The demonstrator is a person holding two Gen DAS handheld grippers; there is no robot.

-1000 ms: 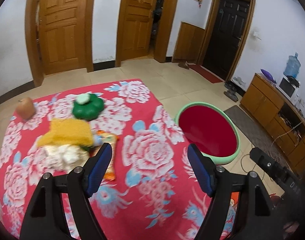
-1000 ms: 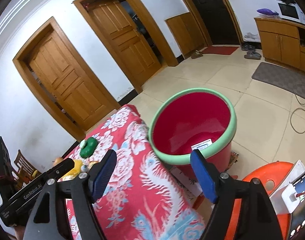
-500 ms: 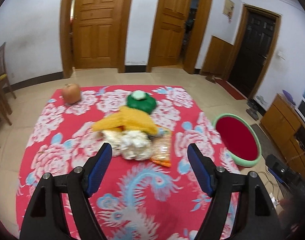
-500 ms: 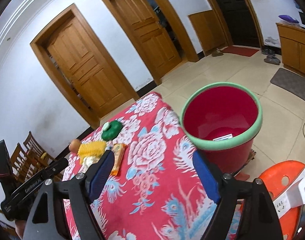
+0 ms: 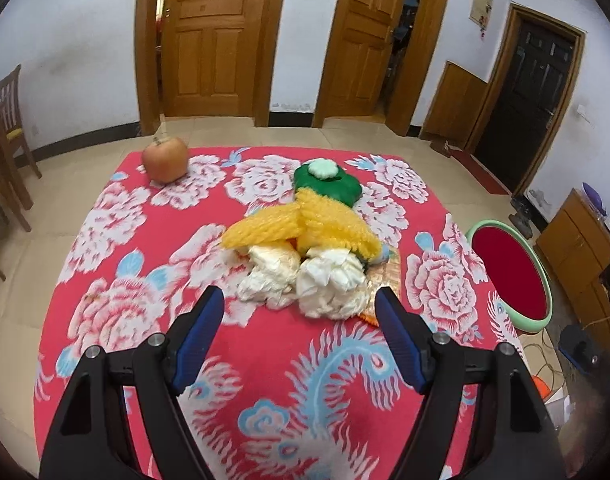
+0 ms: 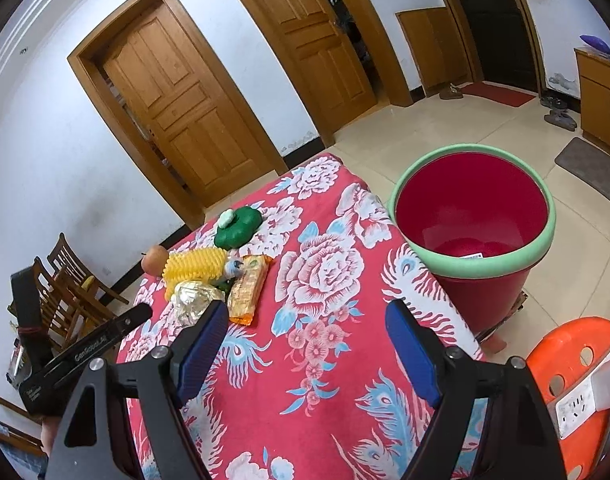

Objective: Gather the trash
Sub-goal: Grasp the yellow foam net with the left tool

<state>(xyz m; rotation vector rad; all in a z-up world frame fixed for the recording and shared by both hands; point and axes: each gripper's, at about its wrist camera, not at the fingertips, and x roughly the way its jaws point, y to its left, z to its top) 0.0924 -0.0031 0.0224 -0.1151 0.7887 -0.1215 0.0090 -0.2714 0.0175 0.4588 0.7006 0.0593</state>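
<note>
1. While hovering over the near part of the desk (image 5: 265, 360), left gripper (image 5: 299, 320) keeping its jaws spread wide and gripping nothing; crumpled white tissues (image 5: 305, 280) lying just ahead, between the blue pads (image 5: 197, 340).
2. Sitting in one heap at mid-desk: yellow bristly toy (image 5: 305, 224) resting on the tissues, green lidded container (image 5: 329, 184) just behind it, orange snack packet (image 6: 249, 288) sticking out on the bucket side.
3. Standing well apart at the far left corner: an apple (image 5: 165, 160).
4. Hanging over the desk edge, right gripper (image 6: 307, 344) likewise spreading its jaws wide and carrying nothing.
5. Standing on the floor just beside the desk: red bucket (image 6: 473, 216) with a green rim.
</note>
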